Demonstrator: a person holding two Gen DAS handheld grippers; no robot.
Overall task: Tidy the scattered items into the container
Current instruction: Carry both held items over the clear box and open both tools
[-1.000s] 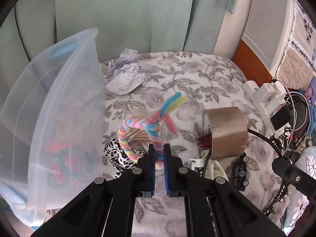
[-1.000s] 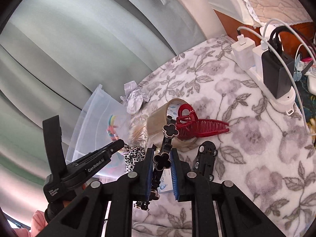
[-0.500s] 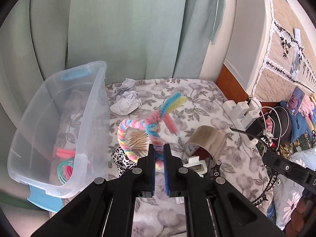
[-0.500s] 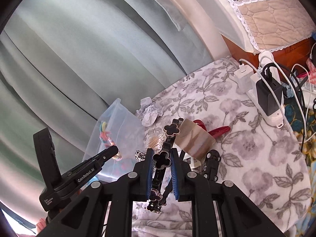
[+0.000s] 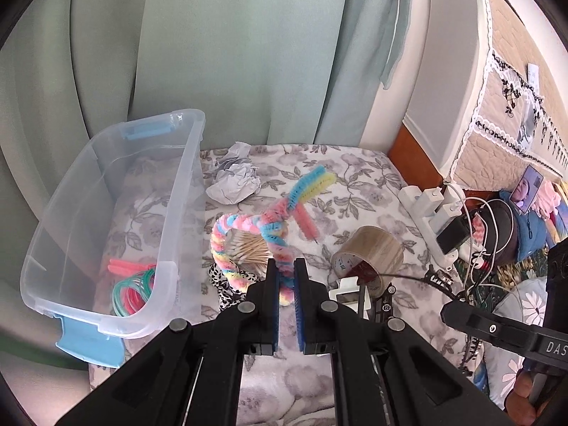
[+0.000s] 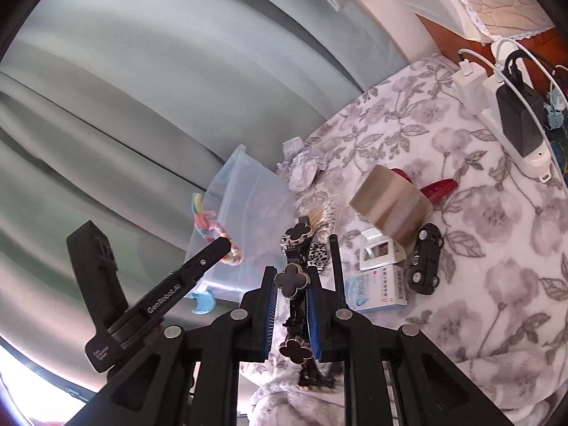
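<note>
Grey-floral blanket point(image 5: 355, 177) before pale green curtains point(image 5: 230, 53). One clear plastic bin point(image 5: 106, 213), left. Left gripper point(image 5: 287, 277) clenched on one twisted pastel pipe-cleaner braid point(image 5: 248, 223), held aloft; right gripper point(image 6: 291, 284) clamps one black clover-charm bracelet point(image 6: 291, 279). One brown tape roll point(image 5: 369, 252), one crumpled paper point(image 5: 234, 181)

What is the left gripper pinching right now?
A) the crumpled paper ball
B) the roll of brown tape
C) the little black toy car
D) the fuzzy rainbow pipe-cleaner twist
D: the left gripper is shut on the fuzzy rainbow pipe-cleaner twist, lifted above the bed, while the roll of brown tape, the crumpled paper ball and the little black toy car lie on the floral blanket.
</note>
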